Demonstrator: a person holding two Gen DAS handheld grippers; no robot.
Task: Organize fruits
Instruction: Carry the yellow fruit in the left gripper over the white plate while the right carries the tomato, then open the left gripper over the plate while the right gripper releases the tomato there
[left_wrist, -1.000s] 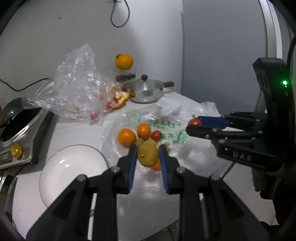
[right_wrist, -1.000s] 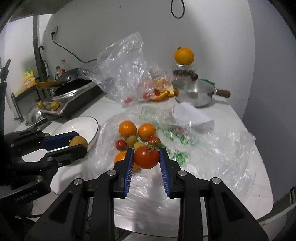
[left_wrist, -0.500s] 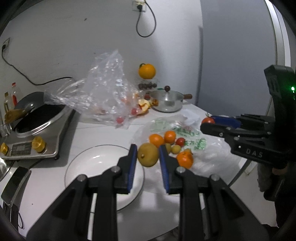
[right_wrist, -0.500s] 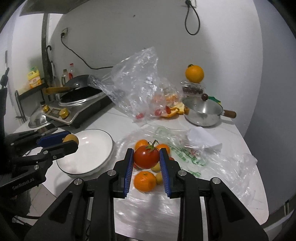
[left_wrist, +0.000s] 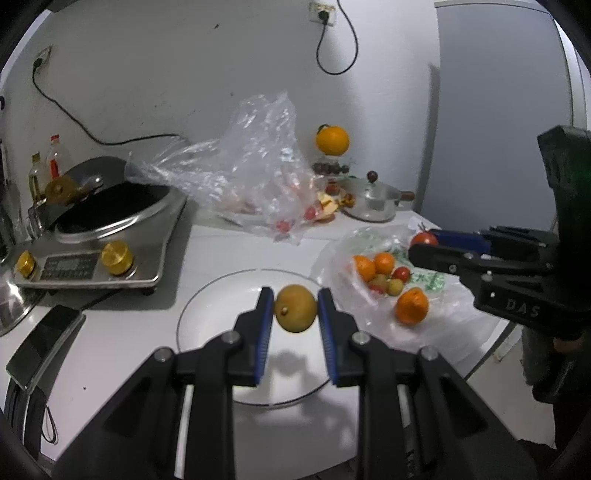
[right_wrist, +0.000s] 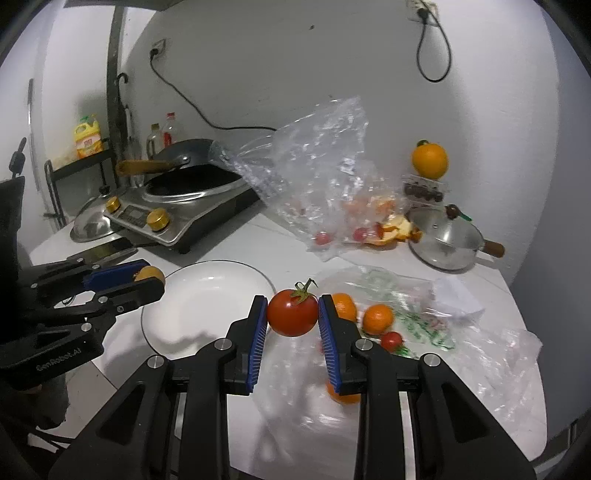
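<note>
**Both grippers loaded, plate waiting**

Left gripper (left_wrist: 294, 314) pinches a yellowish fruit (left_wrist: 295, 308) right above the empty plate (left_wrist: 207, 314), probably so it can just drop in. Right gripper (right_wrist: 292, 319) clamps a tomato (right_wrist: 292, 312) over the plate's edge beside the bag (right_wrist: 480, 354), likely next in line.

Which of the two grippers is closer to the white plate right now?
Left. The left gripper hangs over the white plate, holding a yellowish fruit. The right gripper, gripping a tomato, is beside its rim.

Home kitchen: induction cooker (left_wrist: 92, 254) with wok (right_wrist: 192, 173), lidded pot (right_wrist: 447, 240), oil bottles (left_wrist: 46, 170), white counter (left_wrist: 122, 325).
</note>
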